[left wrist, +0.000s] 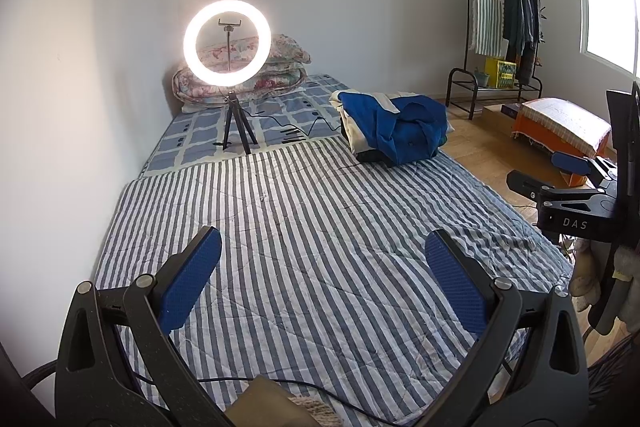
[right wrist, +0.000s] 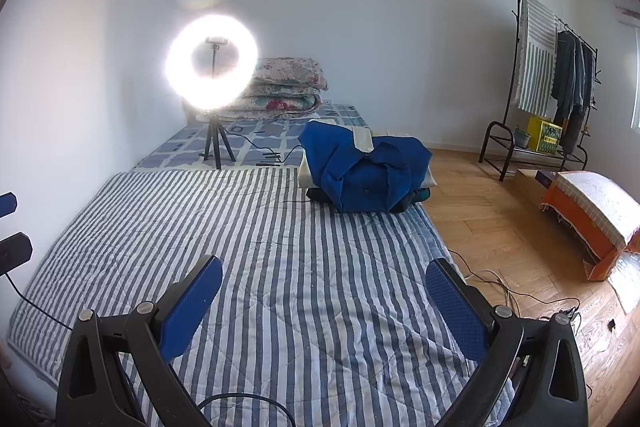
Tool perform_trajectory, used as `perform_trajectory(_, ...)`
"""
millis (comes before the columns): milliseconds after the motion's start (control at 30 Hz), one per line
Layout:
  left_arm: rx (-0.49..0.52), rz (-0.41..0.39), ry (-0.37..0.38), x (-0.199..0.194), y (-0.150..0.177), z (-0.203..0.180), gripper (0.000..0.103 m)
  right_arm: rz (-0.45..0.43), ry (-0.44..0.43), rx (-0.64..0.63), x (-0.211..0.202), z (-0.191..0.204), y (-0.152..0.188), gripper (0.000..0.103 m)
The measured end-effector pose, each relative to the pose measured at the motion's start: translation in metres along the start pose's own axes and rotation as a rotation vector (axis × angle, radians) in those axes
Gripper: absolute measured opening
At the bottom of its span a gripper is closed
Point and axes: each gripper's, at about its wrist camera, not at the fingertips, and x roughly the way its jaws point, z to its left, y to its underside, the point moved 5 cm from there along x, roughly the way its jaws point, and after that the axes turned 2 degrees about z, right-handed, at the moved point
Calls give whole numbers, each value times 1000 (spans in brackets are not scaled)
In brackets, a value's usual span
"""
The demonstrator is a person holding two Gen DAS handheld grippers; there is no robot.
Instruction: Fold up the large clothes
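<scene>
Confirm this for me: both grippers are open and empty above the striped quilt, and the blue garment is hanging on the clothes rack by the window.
One thing is wrong. The blue garment is not on the clothes rack; it lies atop a pile at the far right edge of the bed, as the right wrist view shows. The rest holds: left gripper and right gripper are open and empty above the striped quilt.

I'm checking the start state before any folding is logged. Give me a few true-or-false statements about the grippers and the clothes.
1. The left gripper is open and holds nothing. True.
2. The right gripper is clamped on the blue garment. False: it is open, well short of the garment.
3. The blue garment tops a pile of clothes at the far edge of the striped quilt. True.
4. The ring light is off. False: it glows brightly.
</scene>
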Motion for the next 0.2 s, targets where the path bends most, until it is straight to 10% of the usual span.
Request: perform_trajectory(200,-2,-10,-12,-2,1,0,103,2,-2,6,0,-1,1,103)
